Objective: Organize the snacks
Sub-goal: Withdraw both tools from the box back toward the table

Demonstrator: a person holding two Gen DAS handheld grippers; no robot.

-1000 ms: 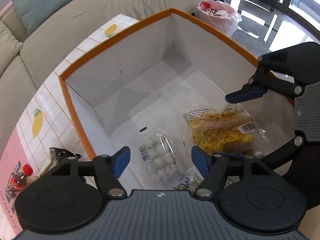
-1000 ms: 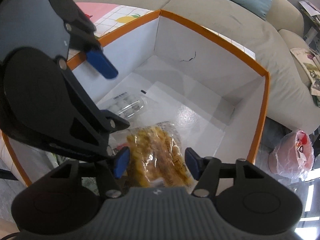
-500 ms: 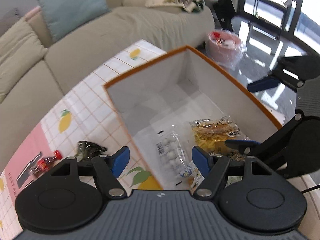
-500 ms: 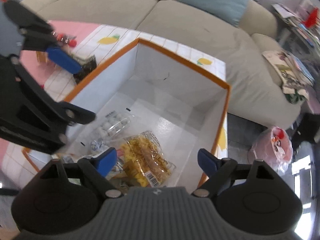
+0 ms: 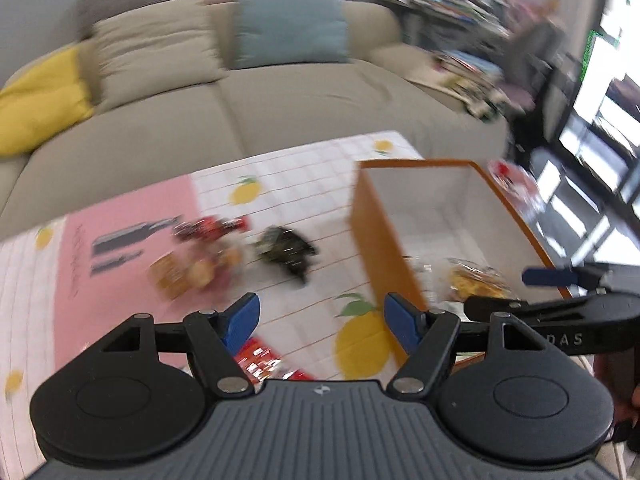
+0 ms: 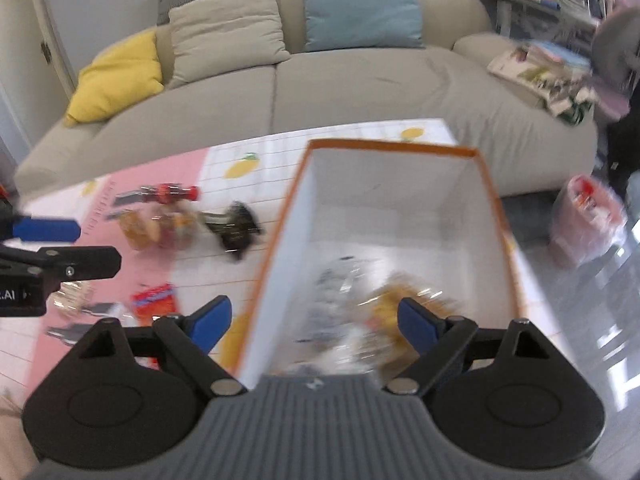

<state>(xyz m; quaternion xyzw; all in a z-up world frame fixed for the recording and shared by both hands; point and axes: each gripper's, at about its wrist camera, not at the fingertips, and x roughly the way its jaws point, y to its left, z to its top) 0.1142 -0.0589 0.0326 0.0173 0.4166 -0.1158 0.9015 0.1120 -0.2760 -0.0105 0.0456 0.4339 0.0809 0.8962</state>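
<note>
An orange-rimmed white box [image 6: 304, 200] [image 5: 362, 216] stands on the lemon-patterned table. Inside lie a yellow snack bag [image 6: 394, 300] [image 5: 476, 280] and a clear pack of white balls [image 6: 336, 288]. On the table to its left lie a dark green packet [image 5: 286, 252] [image 6: 236, 230], a small red-capped bottle [image 6: 172, 193] [image 5: 210, 226], an orange-brown snack pack [image 5: 188, 272] [image 6: 156, 228] and a red packet [image 6: 156, 300] [image 5: 260, 360]. My left gripper [image 5: 320, 320] is open and empty above the table left of the box. My right gripper [image 6: 314, 320] is open and empty above the box's near left wall.
A beige sofa [image 6: 320, 92] with yellow, beige and blue cushions runs behind the table. A pink bag [image 6: 588, 216] sits on the floor right of the box. Cluttered shelves and papers [image 6: 540, 68] lie at the far right.
Both grippers have lifted up and back out of the box, still open and empty. The left one has swung left over the table. The views are motion-blurred.
</note>
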